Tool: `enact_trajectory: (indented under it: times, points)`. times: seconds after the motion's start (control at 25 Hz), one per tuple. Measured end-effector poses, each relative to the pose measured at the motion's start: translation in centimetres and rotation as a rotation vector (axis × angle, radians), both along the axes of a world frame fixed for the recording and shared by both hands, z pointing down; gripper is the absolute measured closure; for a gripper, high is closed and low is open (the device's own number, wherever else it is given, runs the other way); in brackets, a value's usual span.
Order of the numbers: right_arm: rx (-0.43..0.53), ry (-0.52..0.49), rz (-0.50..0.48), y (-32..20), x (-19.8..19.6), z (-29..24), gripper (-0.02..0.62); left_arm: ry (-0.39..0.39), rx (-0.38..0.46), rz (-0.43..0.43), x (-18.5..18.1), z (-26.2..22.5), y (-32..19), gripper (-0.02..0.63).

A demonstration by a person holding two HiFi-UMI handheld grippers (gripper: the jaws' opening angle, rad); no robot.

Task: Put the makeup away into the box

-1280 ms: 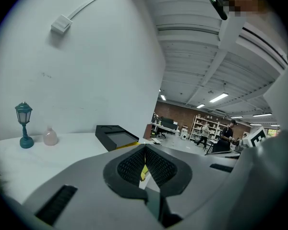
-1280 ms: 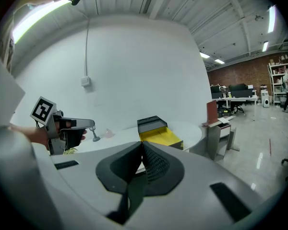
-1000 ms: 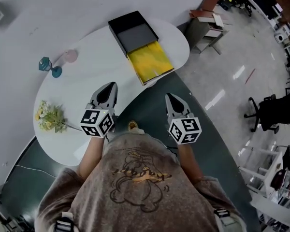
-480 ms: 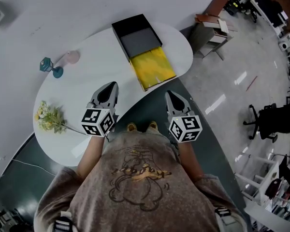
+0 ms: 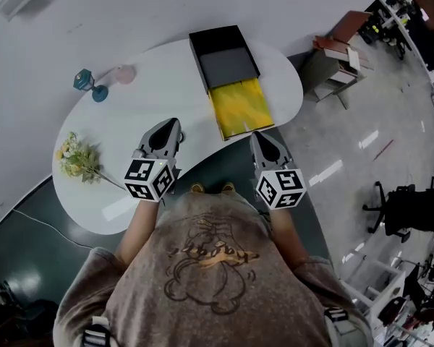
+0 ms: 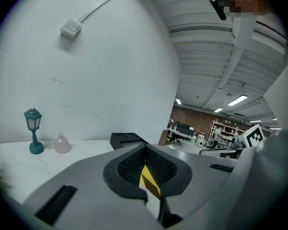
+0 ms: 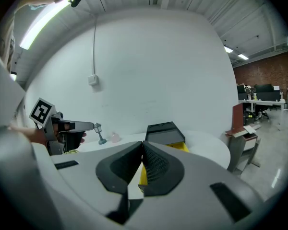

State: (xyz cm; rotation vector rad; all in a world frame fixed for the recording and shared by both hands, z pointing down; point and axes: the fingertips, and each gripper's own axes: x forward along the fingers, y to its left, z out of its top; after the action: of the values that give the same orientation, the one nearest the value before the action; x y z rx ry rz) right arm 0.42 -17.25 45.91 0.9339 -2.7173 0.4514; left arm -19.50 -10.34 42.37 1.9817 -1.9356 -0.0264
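The white oval surface (image 5: 130, 114) fills the middle of the head view, with a person in a brown printed shirt (image 5: 210, 266) standing at its near edge. On the far right part of the surface lies the black box (image 5: 224, 38), open, with a grey inside, and a yellow flat part (image 5: 240, 107) lies against its near end and reaches towards the person. The left hand-held gripper (image 5: 172, 126) is held over the near part of the surface, clenched with nothing in it; its own view shows the two jaws meeting at the tips (image 6: 145, 147), pointing over the surface towards the box (image 6: 127, 139). The right hand-held gripper (image 5: 257, 139) is held just beside the near end of the yellow part, at the surface's edge, and it too is clenched and empty, jaws together (image 7: 142, 143) with the box (image 7: 164, 128) ahead of them. A bunch of yellow flowers (image 5: 78, 159) lies at the left end of the surface. At the far left stands a small teal lamp (image 5: 92, 87), and just beside it, well apart from the box, a small pink bottle (image 5: 124, 74).
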Motion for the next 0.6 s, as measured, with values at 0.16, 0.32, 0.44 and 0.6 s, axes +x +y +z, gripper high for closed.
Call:
enact_trajectory:
  times: [0.16, 0.32, 0.44, 0.6]
  points:
    - [-0.008, -0.008, -0.056, -0.4, -1.2, 0.0, 0.592, -0.002, -0.003, -0.043, -0.4, -0.4, 0.6, 0.584]
    - [-0.016, -0.009, -0.108, -0.4, -2.4, 0.5, 0.592, -0.005, -0.009, -0.09, -1.0, -0.2, 1.4, 0.584]
    - [-0.023, -0.007, -0.144, -0.2, -3.2, 0.8, 0.592, -0.003, -0.016, -0.124, -1.4, 0.1, 2.1, 0.584]
    - [-0.032, -0.004, -0.182, 0.0, -4.1, 1.2, 0.592, 0.002, -0.028, -0.159, -1.8, 0.6, 2.8, 0.584]
